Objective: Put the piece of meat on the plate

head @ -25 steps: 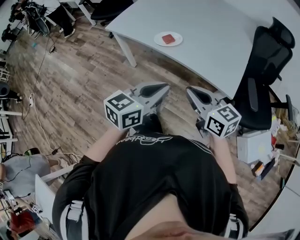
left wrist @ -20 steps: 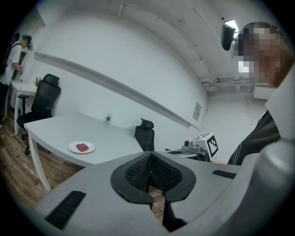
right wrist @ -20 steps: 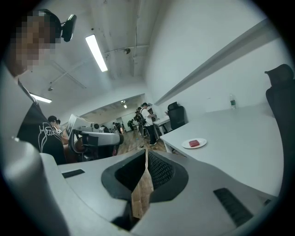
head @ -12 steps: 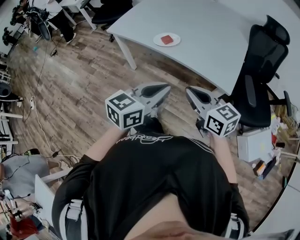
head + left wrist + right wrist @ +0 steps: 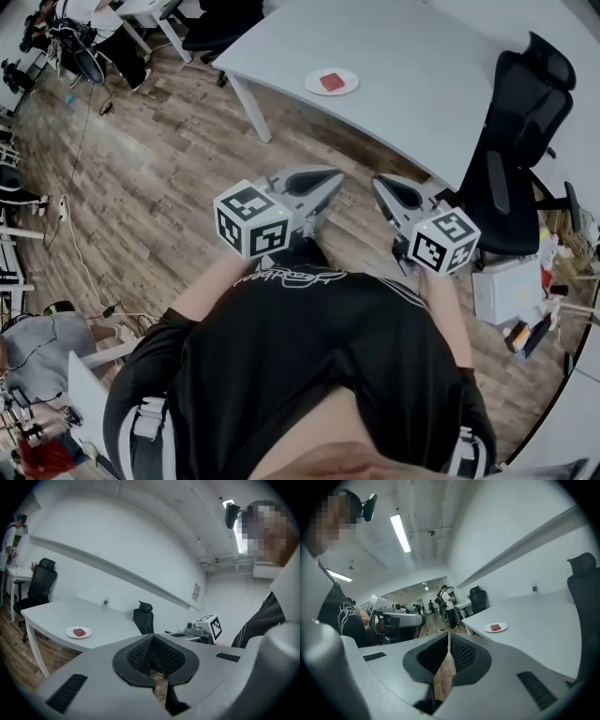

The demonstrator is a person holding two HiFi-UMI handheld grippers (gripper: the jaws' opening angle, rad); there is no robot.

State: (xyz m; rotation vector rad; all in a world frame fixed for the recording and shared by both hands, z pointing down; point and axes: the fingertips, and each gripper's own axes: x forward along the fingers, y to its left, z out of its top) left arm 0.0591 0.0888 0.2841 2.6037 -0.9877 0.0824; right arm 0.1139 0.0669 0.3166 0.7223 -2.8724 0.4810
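With the piece of meat point(image 5: 331, 82) already lying on the plate point(image 5: 349, 87), the placing is judged to be complete. The step in hand is therefore taken to be a plain stand-off, which is done well if nothing on the surface point(image 5: 422, 56) is disturbed. The left tool point(image 5: 323, 183) and the right tool point(image 5: 384, 187) are best held close before the body, side by side over the wooden floor point(image 5: 159, 159), and no reach toward the plate is called for. Should an approach be wanted after all, the black chair point(image 5: 525, 122) at the right of the frame would have to be passed without being struck. The left tool's jaws are seen pressed together with nothing between them, and the right tool's jaws are likewise closed on nothing. In the head view the meat and plate are found at the upper middle of the frame, well apart from both tools, which sit at the centre. In the left gripper view the plate is found at the middle left, far beyond the jaw tips. In the right gripper view it is found right of centre, again far beyond them.
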